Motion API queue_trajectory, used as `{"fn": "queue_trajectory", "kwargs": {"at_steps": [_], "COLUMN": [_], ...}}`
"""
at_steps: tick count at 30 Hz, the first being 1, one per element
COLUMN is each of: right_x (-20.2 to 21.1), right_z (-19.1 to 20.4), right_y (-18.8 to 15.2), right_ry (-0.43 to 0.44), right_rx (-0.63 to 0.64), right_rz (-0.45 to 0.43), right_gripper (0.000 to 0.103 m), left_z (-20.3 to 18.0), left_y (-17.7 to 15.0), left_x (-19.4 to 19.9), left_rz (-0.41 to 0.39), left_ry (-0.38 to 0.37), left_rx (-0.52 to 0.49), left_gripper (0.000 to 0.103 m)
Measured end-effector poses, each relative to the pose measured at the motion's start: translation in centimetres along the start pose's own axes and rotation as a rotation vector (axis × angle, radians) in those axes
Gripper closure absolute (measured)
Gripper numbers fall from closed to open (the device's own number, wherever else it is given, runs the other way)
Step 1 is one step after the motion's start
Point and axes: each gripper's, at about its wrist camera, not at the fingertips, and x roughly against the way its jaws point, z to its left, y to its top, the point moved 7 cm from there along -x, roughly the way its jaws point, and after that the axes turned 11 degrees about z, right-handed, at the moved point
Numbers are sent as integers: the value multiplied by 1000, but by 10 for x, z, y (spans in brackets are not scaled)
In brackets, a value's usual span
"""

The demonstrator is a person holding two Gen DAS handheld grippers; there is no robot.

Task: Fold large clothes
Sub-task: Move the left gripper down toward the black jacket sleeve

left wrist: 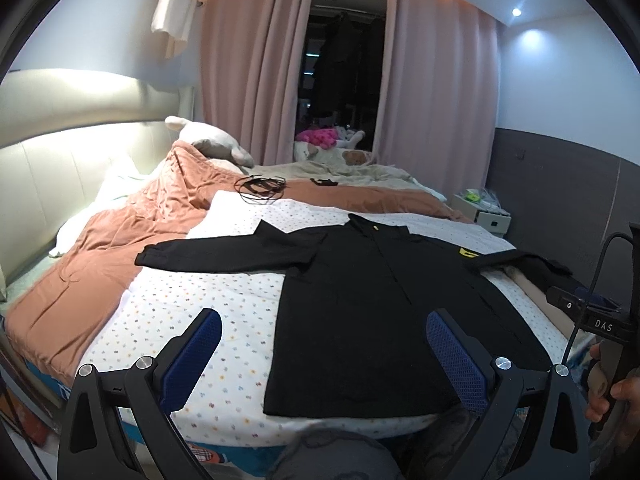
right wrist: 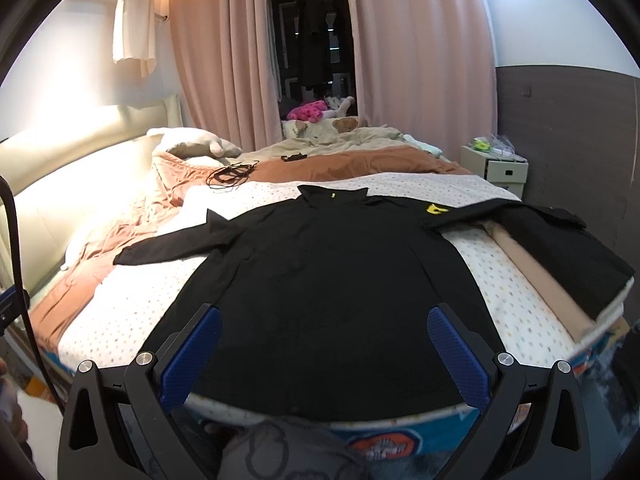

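Home bedroom: bed [right wrist: 120, 332], curtains [right wrist: 420, 60]

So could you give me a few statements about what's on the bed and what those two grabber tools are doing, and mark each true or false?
1. The black shirt lies spread flat on the bed with both sleeves stretched out. True.
2. The left gripper is clamped on the shirt's hem. False: its jaws are wide open and it holds nothing.
3. The right gripper is open too. True.
4. A yellow patch shows on one sleeve. True.
5. The curtains are drawn fully closed. False: a dark gap stands between them.
6. A tangle of black cord lies on top of the shirt. False: it lies farther back on the bed, apart from the shirt.
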Motion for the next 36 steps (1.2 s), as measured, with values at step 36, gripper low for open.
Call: {"fn": "queue_trajectory", "kwargs": {"at_steps": [36], "right_x": [-217], "right_z": [90], "right_y": [149], "right_ry": [217], "right_rx": [-97], "right_rz": [76], "right_gripper": [0], "left_z": [160], "left_y": [108], "left_x": [-144], "left_rz": [101], "left_ry": [220], "left_rx": [203], "left_gripper": [1]}}
